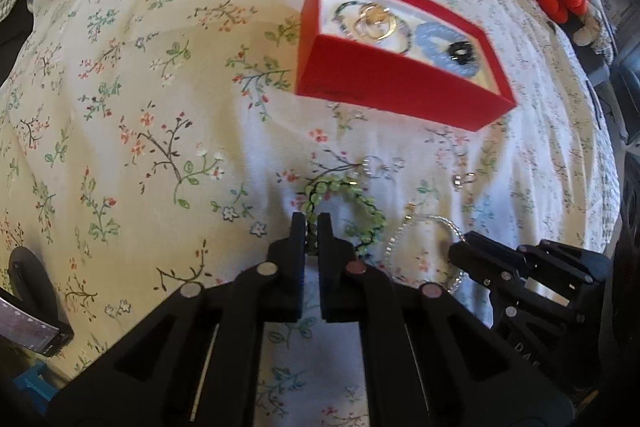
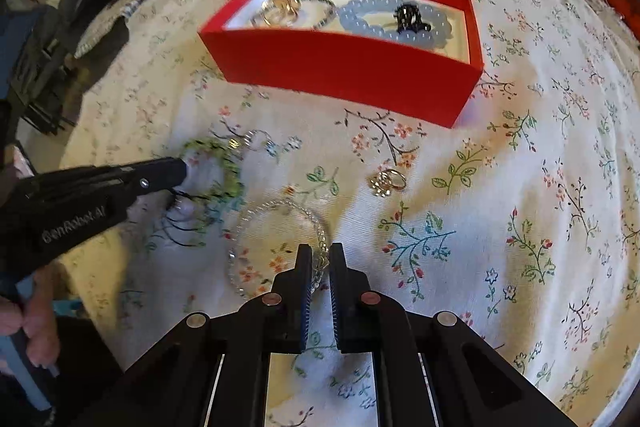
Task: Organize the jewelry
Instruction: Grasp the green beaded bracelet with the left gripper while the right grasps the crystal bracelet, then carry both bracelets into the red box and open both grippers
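Red box [image 2: 348,67], two bracelets [image 2: 276,247] outside.

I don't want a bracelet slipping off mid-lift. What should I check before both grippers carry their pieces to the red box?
1. Left gripper shut on green bead bracelet: ok.
2. Right gripper shut on clear bead bracelet: ok, beads sit between the fingers.
3. The two bracelets apart, not tangled: cannot tell; they lie close.
4. Green bracelet's black cord ends free of the floral bedspread: cannot tell.
5. Red box open with room: ok, though it already holds bracelets.
6. Silver ring clear of both grips: ok.
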Demonstrator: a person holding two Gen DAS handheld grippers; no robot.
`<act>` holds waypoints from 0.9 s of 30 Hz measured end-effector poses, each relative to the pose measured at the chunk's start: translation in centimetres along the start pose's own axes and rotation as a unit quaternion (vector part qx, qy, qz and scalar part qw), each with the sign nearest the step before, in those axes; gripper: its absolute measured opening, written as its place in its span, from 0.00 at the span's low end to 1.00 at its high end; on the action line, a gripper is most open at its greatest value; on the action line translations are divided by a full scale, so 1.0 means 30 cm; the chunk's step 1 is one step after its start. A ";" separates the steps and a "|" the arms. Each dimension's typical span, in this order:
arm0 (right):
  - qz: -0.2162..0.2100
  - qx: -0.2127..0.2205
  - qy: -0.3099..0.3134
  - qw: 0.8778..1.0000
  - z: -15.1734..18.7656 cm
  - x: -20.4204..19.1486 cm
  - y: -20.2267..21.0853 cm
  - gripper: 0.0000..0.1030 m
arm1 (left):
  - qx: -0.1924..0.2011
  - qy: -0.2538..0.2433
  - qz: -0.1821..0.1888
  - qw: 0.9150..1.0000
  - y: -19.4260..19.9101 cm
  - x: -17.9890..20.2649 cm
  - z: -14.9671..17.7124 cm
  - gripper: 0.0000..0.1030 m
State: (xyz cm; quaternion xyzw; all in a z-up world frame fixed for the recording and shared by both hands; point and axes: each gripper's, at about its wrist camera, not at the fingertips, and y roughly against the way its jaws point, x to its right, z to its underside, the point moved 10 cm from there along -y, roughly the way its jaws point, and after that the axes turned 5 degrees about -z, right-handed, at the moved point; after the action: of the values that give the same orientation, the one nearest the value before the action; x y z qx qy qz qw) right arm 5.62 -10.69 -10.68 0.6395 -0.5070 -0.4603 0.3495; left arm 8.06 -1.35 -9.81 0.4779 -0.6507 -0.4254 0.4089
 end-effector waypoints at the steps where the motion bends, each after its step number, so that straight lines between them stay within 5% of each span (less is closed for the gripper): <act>1: -0.004 0.004 0.000 1.000 0.002 -0.002 0.014 0.08 | 0.003 -0.001 0.003 1.000 0.011 0.003 0.000 0.06; 27: -0.065 0.122 -0.033 0.990 -0.203 -0.017 0.299 0.08 | 0.101 0.009 0.099 0.990 0.235 0.117 -0.212 0.06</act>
State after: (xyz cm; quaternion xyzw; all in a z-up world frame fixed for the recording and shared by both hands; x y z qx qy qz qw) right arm 8.41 -12.48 -0.34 0.6933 -0.5278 -0.4377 0.2217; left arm 11.35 -4.53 -0.78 0.4537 -0.7309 -0.3101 0.4047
